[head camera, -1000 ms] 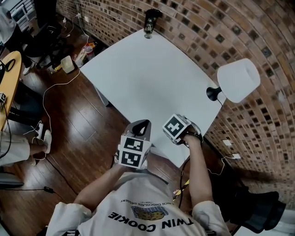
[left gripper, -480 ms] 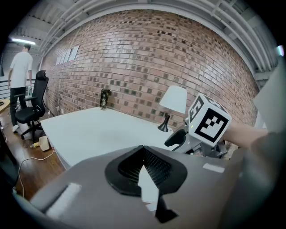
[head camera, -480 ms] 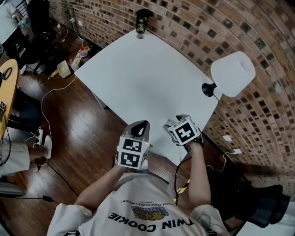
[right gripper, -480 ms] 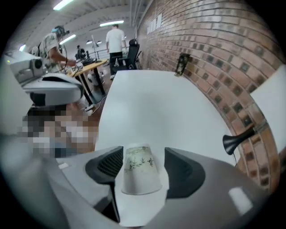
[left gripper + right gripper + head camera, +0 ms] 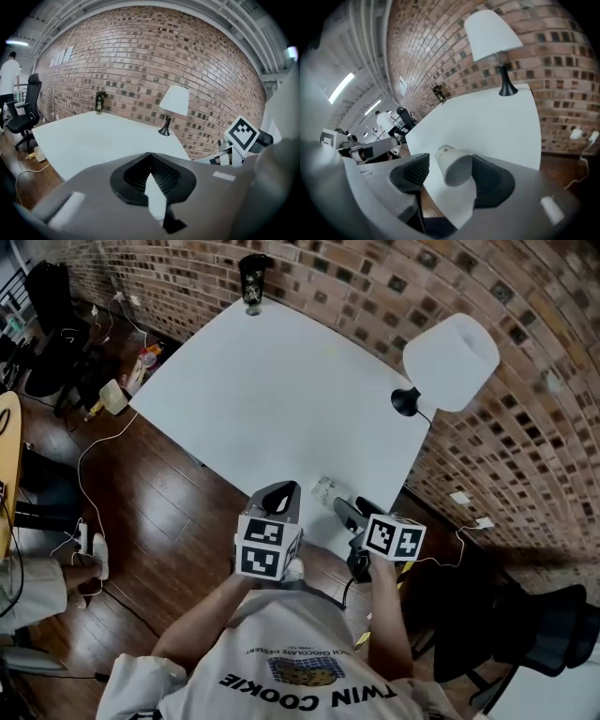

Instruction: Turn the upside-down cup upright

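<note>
The cup [image 5: 452, 164], a white paper one, is at the lower middle of the right gripper view, between the jaws of the right gripper [image 5: 452, 176]. It is tipped over, neither upside down nor upright, with its open mouth turned toward the camera and its base toward the upper left. The jaws stand wide: the pad at the right of the frame is against the cup's side, while bare worktop shows between the cup and the other pad.

In the head view the cup [image 5: 323, 491] is at the near edge of the white worktop [image 5: 262, 381], just below the frame's centre. The right gripper [image 5: 349, 512] is directly to its lower right. The left gripper [image 5: 284, 491] hangs just left of the cup, over the worktop's edge. In its own view the left gripper [image 5: 150, 157] has its jaw tips pressed together with nothing between them.

A white-shaded lamp [image 5: 450, 351] stands at the upper right of the head view. A dark can [image 5: 251, 277] stands at the top, against the brick wall [image 5: 356, 268].
</note>
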`<state>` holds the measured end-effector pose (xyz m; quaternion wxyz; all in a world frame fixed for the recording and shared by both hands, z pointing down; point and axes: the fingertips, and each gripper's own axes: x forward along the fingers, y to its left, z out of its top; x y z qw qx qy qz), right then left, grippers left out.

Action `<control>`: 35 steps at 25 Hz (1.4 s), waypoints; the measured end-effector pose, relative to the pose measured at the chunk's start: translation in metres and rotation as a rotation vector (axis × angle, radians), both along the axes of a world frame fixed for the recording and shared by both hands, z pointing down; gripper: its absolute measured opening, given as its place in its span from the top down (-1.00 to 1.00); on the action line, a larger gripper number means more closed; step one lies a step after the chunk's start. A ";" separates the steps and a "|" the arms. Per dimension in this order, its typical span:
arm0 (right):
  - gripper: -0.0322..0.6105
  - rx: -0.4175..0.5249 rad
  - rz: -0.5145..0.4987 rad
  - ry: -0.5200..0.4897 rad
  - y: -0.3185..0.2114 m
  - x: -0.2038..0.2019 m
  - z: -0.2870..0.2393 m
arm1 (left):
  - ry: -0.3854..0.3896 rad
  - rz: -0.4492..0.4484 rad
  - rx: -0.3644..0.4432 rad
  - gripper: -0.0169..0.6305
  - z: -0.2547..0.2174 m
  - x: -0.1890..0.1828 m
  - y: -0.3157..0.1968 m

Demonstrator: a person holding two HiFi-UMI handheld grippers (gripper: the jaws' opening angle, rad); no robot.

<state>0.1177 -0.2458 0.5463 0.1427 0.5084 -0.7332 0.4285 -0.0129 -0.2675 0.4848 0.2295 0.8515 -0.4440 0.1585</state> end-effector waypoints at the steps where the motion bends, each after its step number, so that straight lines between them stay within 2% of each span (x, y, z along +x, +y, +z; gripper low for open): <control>1: 0.05 -0.016 0.028 -0.042 0.003 0.000 0.006 | -0.001 0.005 0.000 0.93 0.000 0.002 0.000; 4: 0.46 -0.031 0.080 -0.179 0.008 -0.004 0.014 | -0.010 0.018 0.000 0.93 0.000 0.007 0.000; 7: 0.65 -0.026 0.092 -0.306 0.008 -0.013 0.014 | -0.016 0.019 -0.004 0.93 0.002 0.008 0.001; 9: 0.78 -0.017 0.078 -0.336 0.007 -0.017 0.012 | -0.021 0.020 -0.004 0.93 0.002 0.007 0.001; 13: 0.85 0.012 -0.003 -0.309 0.003 -0.025 0.002 | -0.026 0.012 -0.007 0.93 0.004 0.004 -0.001; 16: 0.85 0.053 -0.129 -0.159 -0.006 -0.029 -0.011 | -0.025 0.009 -0.003 0.93 0.003 0.003 -0.002; 19: 0.85 0.075 -0.309 0.081 -0.014 -0.034 -0.018 | -0.022 0.004 -0.003 0.93 0.002 0.003 -0.001; 22: 0.85 0.036 -0.477 0.330 -0.019 -0.034 -0.017 | -0.020 0.002 -0.007 0.93 0.003 0.003 0.000; 25: 0.85 -0.002 -0.679 0.520 -0.020 -0.040 -0.013 | -0.019 -0.005 -0.001 0.93 0.002 0.001 0.000; 30: 0.85 -0.012 -0.970 0.754 -0.014 -0.052 -0.005 | -0.016 -0.031 0.010 0.93 -0.001 -0.006 -0.002; 35: 0.85 -0.001 -1.123 0.835 -0.012 -0.057 0.002 | -0.013 -0.060 0.011 0.93 -0.002 -0.011 -0.001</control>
